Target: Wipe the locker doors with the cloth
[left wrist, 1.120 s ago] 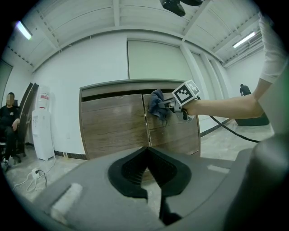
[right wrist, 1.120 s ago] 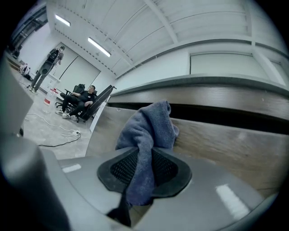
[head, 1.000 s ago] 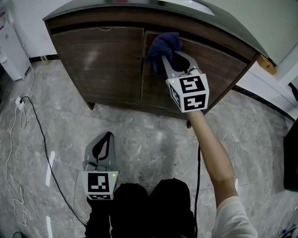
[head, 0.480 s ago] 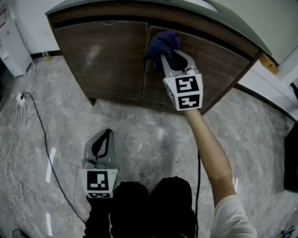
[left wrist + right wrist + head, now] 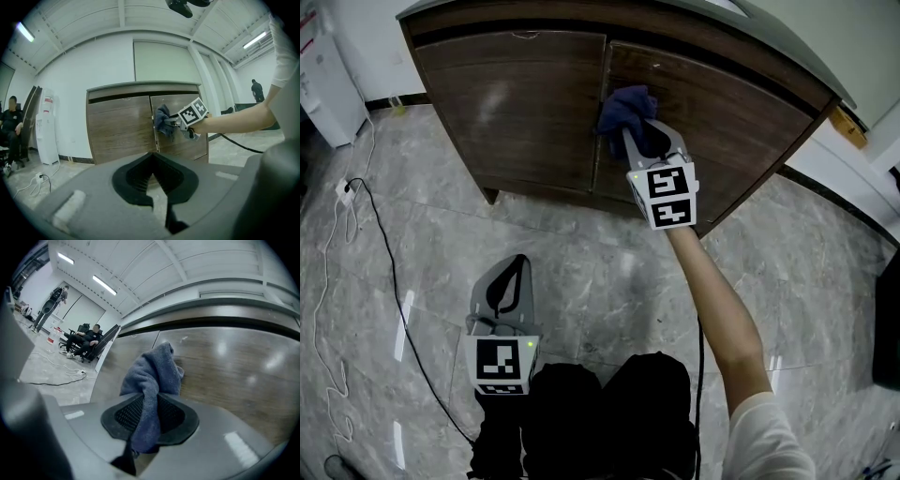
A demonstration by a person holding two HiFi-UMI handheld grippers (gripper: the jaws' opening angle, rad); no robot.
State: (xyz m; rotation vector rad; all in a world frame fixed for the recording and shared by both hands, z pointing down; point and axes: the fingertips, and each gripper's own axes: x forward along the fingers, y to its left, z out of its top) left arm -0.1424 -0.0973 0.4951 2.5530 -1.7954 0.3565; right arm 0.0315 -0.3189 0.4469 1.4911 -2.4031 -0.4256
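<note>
Down goes the right gripper point(image 5: 631, 134), sliding from near the top edge of the right door point(image 5: 741, 131) to a lower patch, and the cloth point(image 5: 625, 108) is travelling with it. Its jaws are clamping a fold of that blue cloth, the bunched end is pressing on the wood just beside the seam between the right door and the left door point(image 5: 525, 103), and the right gripper view is showing the fabric pinched between the pads and spreading onto the panel. So the stroke looks to be running downward along the inner edge of that door.

Meanwhile the left gripper point(image 5: 516, 279) is hanging low over the floor point(image 5: 591, 272), well apart from the locker, jaws together with nothing in them, taking no part.

By my reading, the job is only partly done: one strip by the seam is getting attention, while the wide outer stretch of the right door and the whole left door are waiting.
</note>
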